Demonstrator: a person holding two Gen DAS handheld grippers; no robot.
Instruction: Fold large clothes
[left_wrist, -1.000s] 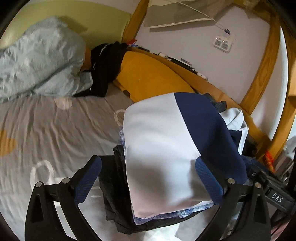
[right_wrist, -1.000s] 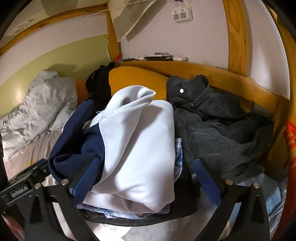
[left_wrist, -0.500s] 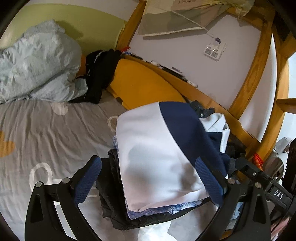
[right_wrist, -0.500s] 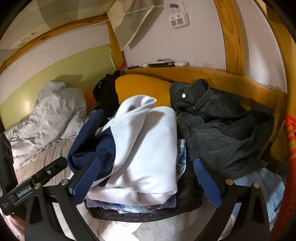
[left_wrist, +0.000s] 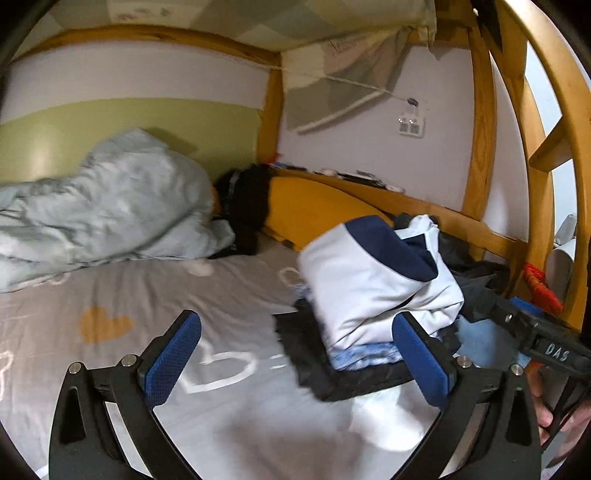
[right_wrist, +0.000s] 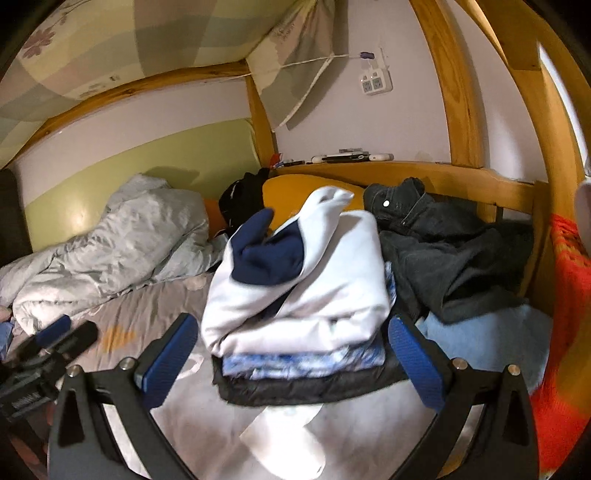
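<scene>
A folded white and navy sweatshirt (left_wrist: 373, 280) (right_wrist: 306, 288) tops a stack of folded clothes, over a blue patterned piece (right_wrist: 303, 360) and a black garment (right_wrist: 306, 387), on the grey sheet (left_wrist: 129, 306). My left gripper (left_wrist: 295, 354) is open and empty, drawn back in front of the stack. My right gripper (right_wrist: 291, 350) is also open and empty, its fingers either side of the stack's near edge without touching. The right gripper's body (left_wrist: 535, 339) shows at the right of the left wrist view; the left gripper's body (right_wrist: 48, 350) shows at the lower left of the right wrist view.
A crumpled pale blue duvet (left_wrist: 103, 214) lies at the back left. Dark jeans (right_wrist: 450, 251) and a light blue garment (right_wrist: 491, 343) lie right of the stack. A yellow pillow (left_wrist: 314, 206), a black item (left_wrist: 243, 206) and the wooden bed frame (left_wrist: 480, 147) border the bed. An orange-red cloth (right_wrist: 565, 332) hangs at right.
Both grippers have pulled back and up from the stack, which now looks smaller and farther away. The sweatshirt's navy part has slumped into a crumple on top.
</scene>
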